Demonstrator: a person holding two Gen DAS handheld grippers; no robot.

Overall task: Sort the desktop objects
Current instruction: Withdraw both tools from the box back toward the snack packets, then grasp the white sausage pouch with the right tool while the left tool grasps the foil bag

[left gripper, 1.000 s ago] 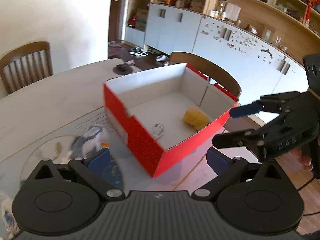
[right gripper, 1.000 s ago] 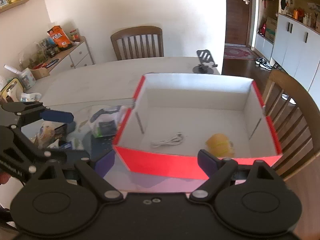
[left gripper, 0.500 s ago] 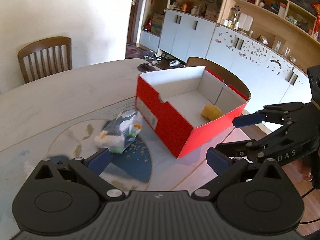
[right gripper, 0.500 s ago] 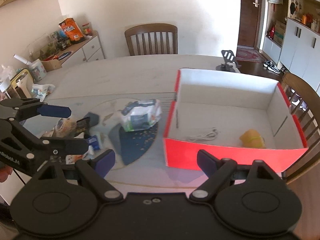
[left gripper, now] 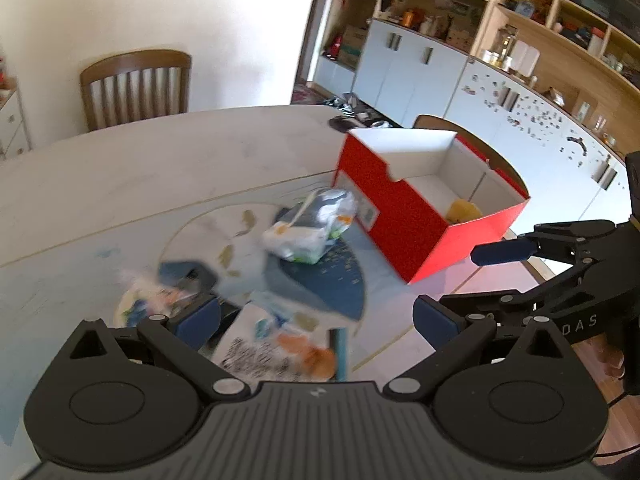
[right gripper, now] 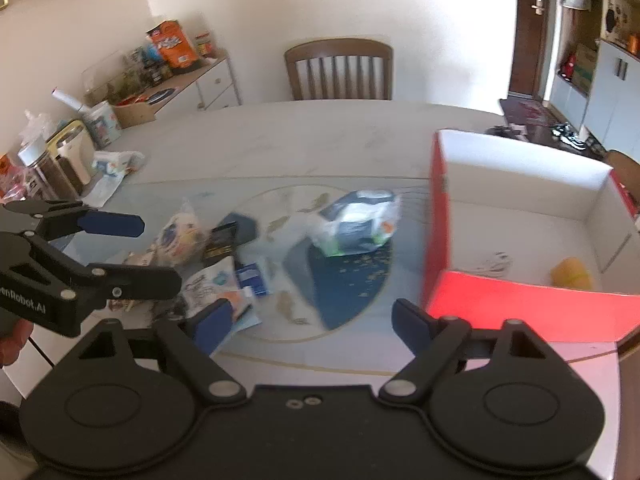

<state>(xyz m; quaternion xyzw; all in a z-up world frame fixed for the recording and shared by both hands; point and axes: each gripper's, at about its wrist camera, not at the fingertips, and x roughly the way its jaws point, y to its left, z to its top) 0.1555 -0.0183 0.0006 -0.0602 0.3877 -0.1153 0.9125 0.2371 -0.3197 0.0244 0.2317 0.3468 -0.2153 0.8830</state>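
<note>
Both grippers have swung away from the red box (right gripper: 520, 308) toward the clutter pile since a second ago; the box sat dead ahead of both then, now it's off to the right of the right gripper (right gripper: 308, 322) and ahead-right of the left gripper (left gripper: 316, 316)

Right gripper: jaws wide, have just been closing a bit, nothing between them, holding nothing. Left gripper: jaws spread wide too, empty

Box contents unchanged: yellow lump (right gripper: 570, 274) and white cable (right gripper: 494, 262) on its floor, same spots as before

Task stuff on the desk (right gripper: 280, 136):
- crinkly silver-white bag (right gripper: 354, 222) straight ahead of the right gripper, just left of the box's red wall, lying on the dark blue patch of the mat (right gripper: 344, 284)
- flat printed packet (left gripper: 276, 350) right under the left gripper, between its fingers in view but not touched; blurred, print unreadable
- round yellowish pouch (right gripper: 180, 236), black card (right gripper: 222, 240) and small blue box (right gripper: 252, 278) ahead-left of the right gripper, bunched together, some overlapping

In the right wrist view the left gripper sits to the left, over the near edge of the pile, partly covering it. In the left wrist view the right gripper sits to the right, past the desk edge, near the box's front corner

Around: wooden chair (right gripper: 340, 70) at the far side of the desk, jars and a white appliance (right gripper: 72, 156) on the desk's far-left end, sideboard with snack packs (right gripper: 172, 46) behind
</note>
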